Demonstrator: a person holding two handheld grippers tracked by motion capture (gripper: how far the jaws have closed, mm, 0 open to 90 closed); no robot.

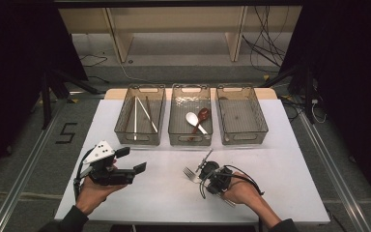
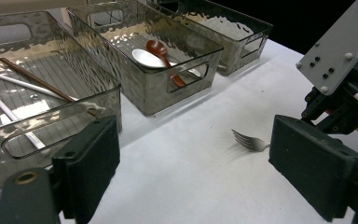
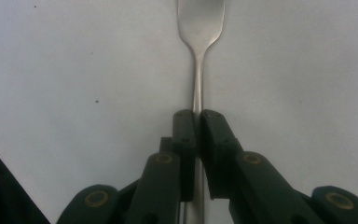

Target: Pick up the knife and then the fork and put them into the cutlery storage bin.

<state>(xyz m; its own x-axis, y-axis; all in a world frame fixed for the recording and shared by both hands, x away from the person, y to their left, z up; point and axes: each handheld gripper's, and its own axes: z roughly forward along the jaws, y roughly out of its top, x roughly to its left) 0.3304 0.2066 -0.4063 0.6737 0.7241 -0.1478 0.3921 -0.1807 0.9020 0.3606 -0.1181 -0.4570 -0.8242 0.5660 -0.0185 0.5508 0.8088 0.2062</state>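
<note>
fork (image 3: 199, 56): flat on table (image 1: 164, 193), tines point away from right gripper (image 3: 198, 116) | right gripper: pinched tight on handle | left gripper (image 2: 193, 163): fingers wide apart, holding nothing

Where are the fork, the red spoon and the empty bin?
fork (image 3: 199, 28): right gripper view, on its neck below the tines.
red spoon (image 2: 156, 47): left gripper view, on its bowl.
empty bin (image 1: 243, 136): high view, on its near wall.

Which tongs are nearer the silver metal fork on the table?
Right. The right tongs are shut on the silver metal fork's handle; the left tongs hang open, apart to its left.
</note>
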